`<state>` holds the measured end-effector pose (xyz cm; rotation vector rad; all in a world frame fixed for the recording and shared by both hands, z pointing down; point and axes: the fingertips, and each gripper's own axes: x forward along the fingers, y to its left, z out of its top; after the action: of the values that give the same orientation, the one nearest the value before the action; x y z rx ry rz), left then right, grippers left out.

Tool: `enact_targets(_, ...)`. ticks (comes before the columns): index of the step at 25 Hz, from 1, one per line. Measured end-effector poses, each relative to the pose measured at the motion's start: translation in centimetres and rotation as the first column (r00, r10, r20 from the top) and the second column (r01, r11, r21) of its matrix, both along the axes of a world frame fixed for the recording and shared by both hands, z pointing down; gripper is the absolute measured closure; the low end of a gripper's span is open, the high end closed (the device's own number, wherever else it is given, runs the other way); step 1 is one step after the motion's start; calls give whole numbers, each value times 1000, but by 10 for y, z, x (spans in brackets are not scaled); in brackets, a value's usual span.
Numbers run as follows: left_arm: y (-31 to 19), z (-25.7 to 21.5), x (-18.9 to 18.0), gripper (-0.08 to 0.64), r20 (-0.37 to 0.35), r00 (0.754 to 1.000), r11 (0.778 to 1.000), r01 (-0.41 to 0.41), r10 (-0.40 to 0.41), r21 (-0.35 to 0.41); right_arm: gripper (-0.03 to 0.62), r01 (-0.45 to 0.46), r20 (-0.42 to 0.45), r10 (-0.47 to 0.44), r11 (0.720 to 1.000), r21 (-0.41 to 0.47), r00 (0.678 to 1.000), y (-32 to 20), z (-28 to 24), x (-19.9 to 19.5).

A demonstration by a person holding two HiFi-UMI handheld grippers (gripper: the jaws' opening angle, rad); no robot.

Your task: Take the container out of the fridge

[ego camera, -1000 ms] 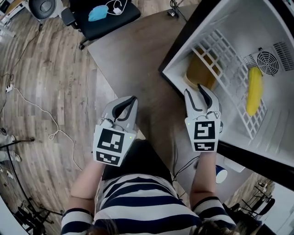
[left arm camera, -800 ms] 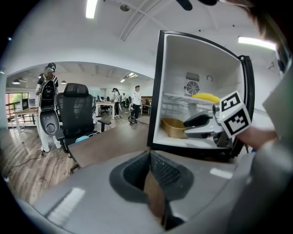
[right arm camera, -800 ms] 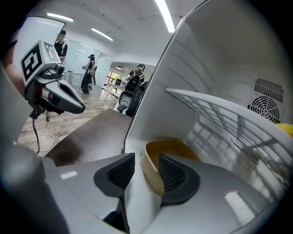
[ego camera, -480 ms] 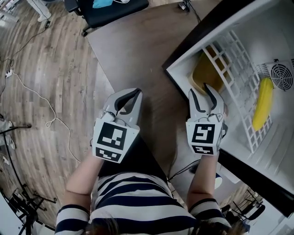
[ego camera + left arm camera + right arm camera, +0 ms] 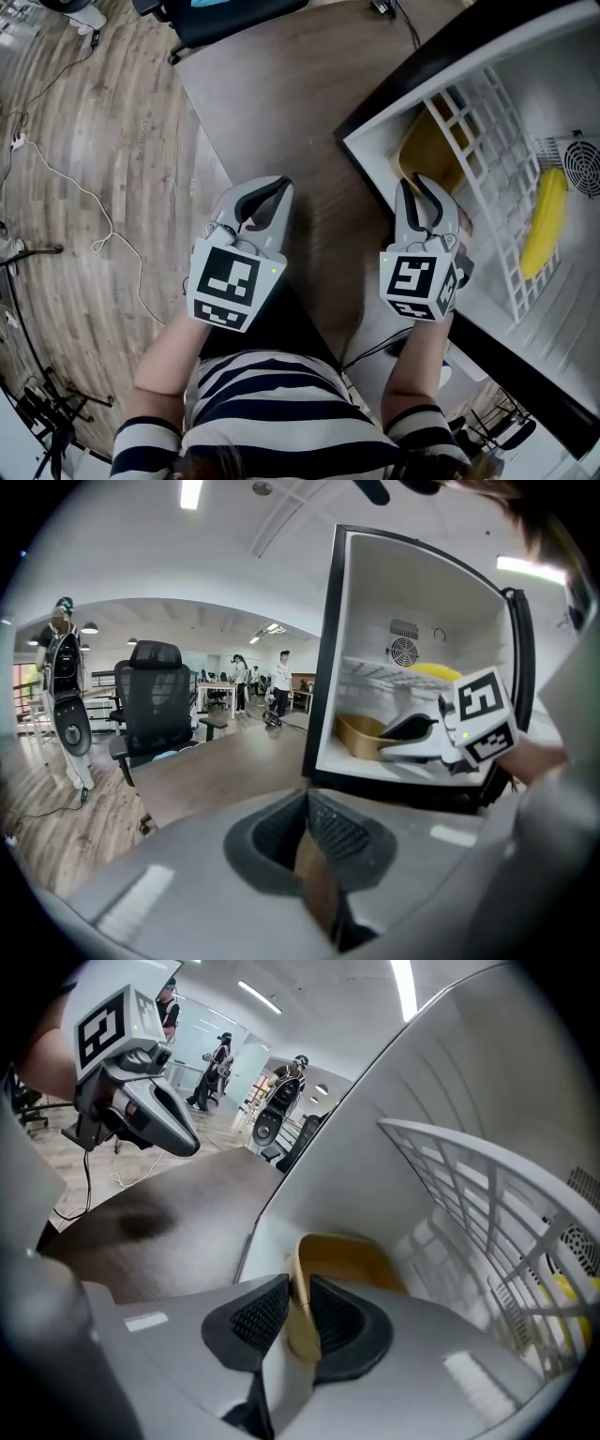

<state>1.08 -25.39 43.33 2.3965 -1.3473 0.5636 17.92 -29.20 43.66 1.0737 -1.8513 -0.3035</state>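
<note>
We view the open fridge (image 5: pixel 553 84) standing on the desk (image 5: pixel 281 103), with a white wire shelf (image 5: pixel 487 141) inside it. Under that shelf, on the fridge floor near the opening, sits the tan container (image 5: pixel 427 155). The right claw (image 5: pixel 417 187) is closing on the container's near rim, pads against it. The left claw (image 5: pixel 279 185) hovers over the desk, jaws together and empty. A banana (image 5: pixel 544 220) lies on the shelf.
</note>
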Motion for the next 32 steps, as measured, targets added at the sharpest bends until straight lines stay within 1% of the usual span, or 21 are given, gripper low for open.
enact_targets(5, 0, -3, -4, 560, 7, 1000, 1000, 3, -3, 3, 543, 9, 22, -8, 999, -33, 1000, 2, -1, -2)
enact_targets(9, 2, -9, -8, 560, 5, 1000, 1000, 7, -8, 15, 571, 34, -10, -35, 998, -48, 999, 10, 0, -8)
enact_targets(12, 5, -15, -10, 560, 4, 1000, 1000, 7, -7, 28, 571, 46, -30, -48, 997, -55, 998, 16, 0, -13)
enact_targets(16, 12, -21, -17, 560, 4, 1000, 999, 15, -15, 41, 572, 56, -24, -57, 997, -62, 998, 25, -4, -21)
enact_targets(22, 27, -31, -29, 560, 1, 1000, 997, 28, -28, 65, 572, 70, 11, -70, 996, -63, 997, 47, -12, -36)
enact_targets(27, 44, -41, -39, 560, 2, 999, 996, 34, -34, 88, 572, 73, 10, -73, 996, -52, 997, 68, -21, -44)
enact_targets(32, 61, -51, -50, 560, 5, 999, 994, 40, -40, 106, 572, 73, 33, -72, 996, -55, 997, 93, -29, -54)
